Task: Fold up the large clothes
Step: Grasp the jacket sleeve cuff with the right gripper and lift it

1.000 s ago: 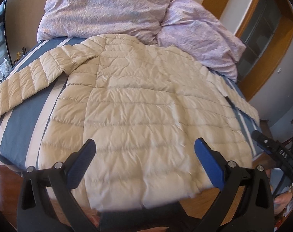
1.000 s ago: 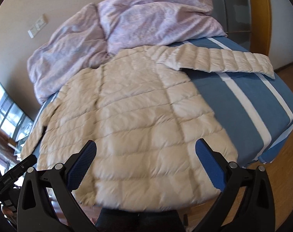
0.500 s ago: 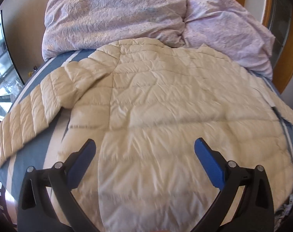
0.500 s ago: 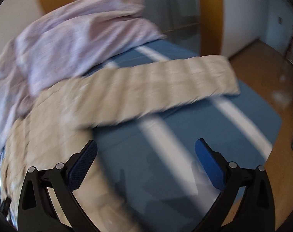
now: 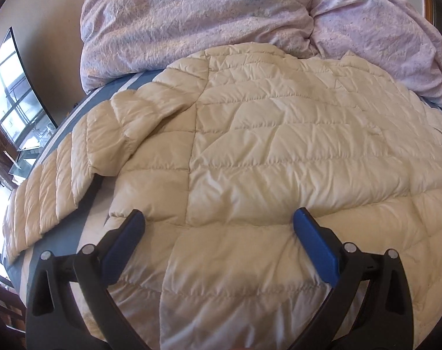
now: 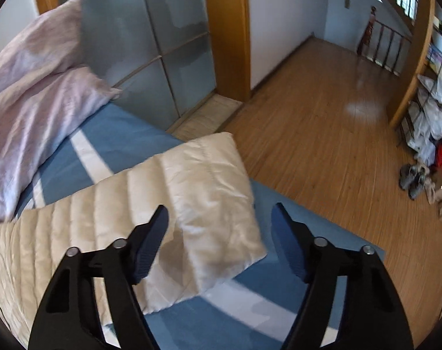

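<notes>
Left wrist view: the cream quilted puffer jacket (image 5: 279, 151) lies flat, back up, on the blue bed sheet with white stripes (image 5: 75, 213), its collar touching the crumpled lilac duvet (image 5: 206, 20). The left gripper (image 5: 219, 224) is spread wide over the jacket's lower back; its blue pads appear to rest on the fabric without pinching it.

Right wrist view (slightly blurred): the right gripper (image 6: 221, 221) is closing around the jacket's sleeve cuff (image 6: 209, 192), which lies between the pads, not yet clamped. Wooden floor (image 6: 322, 110) lies beyond.
</notes>
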The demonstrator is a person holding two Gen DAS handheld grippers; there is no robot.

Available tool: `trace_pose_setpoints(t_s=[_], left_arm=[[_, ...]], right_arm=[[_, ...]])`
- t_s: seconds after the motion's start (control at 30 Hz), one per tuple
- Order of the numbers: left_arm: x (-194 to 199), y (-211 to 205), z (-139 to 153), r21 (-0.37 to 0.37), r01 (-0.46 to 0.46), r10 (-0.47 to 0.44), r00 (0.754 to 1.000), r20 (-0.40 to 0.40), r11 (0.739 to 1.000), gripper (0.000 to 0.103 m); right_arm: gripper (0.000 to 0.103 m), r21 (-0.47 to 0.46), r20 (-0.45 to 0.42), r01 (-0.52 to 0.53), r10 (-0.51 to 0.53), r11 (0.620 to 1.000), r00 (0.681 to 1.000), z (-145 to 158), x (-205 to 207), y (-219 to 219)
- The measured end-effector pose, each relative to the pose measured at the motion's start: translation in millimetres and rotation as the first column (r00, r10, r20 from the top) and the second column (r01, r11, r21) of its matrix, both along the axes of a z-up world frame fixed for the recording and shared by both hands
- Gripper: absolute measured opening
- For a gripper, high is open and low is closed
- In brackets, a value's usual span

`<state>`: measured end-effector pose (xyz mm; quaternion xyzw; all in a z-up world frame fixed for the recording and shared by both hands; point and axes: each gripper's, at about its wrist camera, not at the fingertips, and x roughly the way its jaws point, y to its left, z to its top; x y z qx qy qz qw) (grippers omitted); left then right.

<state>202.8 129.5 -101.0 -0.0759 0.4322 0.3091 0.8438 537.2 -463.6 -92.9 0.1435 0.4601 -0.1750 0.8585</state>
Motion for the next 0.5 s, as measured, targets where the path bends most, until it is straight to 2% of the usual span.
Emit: trace_pose_setpoints(t_s=[0.2,0.27,0.33,0.4,0.5], left_arm=[[2.1,-3.3,-4.5,0.013,-0.003,0.004,1.000,-0.018,1.000,0.101],[2.2,-2.3,-5.1,0.005,-0.003,0.004,1.000,-0.019,1.000,0.101],[2.3,-1.2,-6.0,-0.004,-0.003,0.003,1.000,-0.020,1.000,0.101],[3.4,-0.3,-7.2,-0.011,-0.004,0.003,1.000,-0.021,1.000,0.101],[3.7,0.1,-8.4,-0.019,-0.003,0.003,1.000,-0.023,1.000,0.101]], right_arm=[[0.061,0.067,-0.044,0.002,0.000,0.998,0.999,-22.7,-2.8,-7.0],[0.056,0.045,-0.040,-0.004,0.005,0.999,0.999,-23.2,-3.1,-2.5],[0.044,0.018,-0.039,-0.024,0.025,1.000,0.999,-21.9,-2.6,3.0],[0.022,0.010,-0.034,-0.056,0.056,0.998,0.998,-21.6,-1.1,10.6],[0.011,0.008,-0.033,-0.065,0.065,0.998,0.997,-15.9,0.5,17.6]])
